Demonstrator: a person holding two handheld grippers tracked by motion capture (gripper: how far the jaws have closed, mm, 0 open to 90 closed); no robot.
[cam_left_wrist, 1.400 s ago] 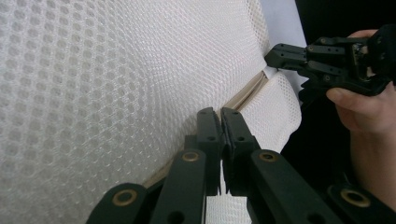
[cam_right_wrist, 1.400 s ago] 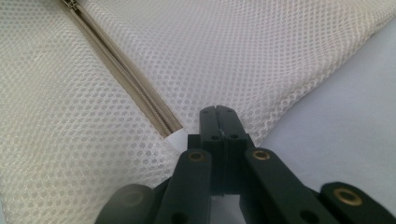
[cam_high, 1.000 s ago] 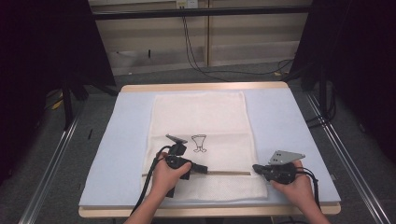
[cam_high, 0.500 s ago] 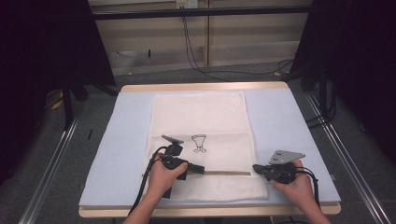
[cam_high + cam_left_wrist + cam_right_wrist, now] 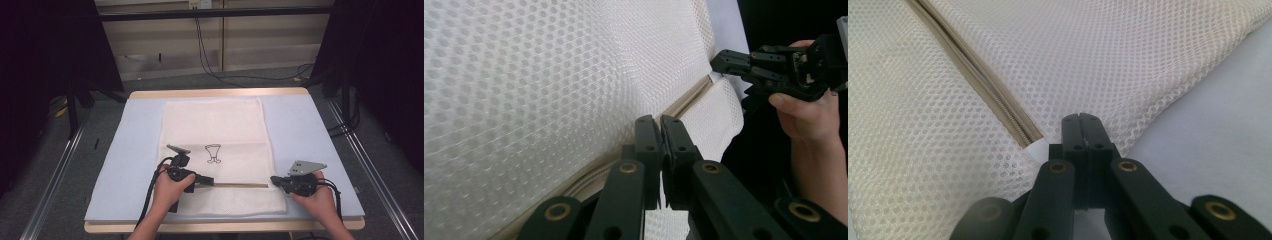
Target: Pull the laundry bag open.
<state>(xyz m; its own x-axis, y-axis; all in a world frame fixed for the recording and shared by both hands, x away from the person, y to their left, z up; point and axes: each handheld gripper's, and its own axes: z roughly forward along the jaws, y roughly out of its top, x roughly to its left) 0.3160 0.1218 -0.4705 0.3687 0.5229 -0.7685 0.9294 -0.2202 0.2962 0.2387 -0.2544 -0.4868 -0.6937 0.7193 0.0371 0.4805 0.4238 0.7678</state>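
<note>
A white mesh bag (image 5: 212, 125) lies flat on the mat, with a zipper (image 5: 240, 185) running across near its front edge. My left gripper (image 5: 211, 181) is shut at the left end of the dark, parted stretch of zipper. Its jaws (image 5: 660, 120) cover the slider's pull. My right gripper (image 5: 273, 180) is shut on the bag's edge at the zipper's right end. In the right gripper view its tips (image 5: 1080, 117) pinch mesh beside a small white tab (image 5: 1035, 148). The zipper (image 5: 983, 85) runs away up and to the left there. The right gripper (image 5: 716, 61) also shows in the left gripper view.
A pale blue mat (image 5: 310, 130) covers the wooden table (image 5: 215, 93). A small black goblet drawing (image 5: 213, 152) is printed on the bag just beyond the left gripper. Metal rails (image 5: 55, 175) run along both sides of the table, and cables hang at the back.
The rear of the left gripper has swung slightly to the left while its tips stay at the zipper. The right hand has kept still.
</note>
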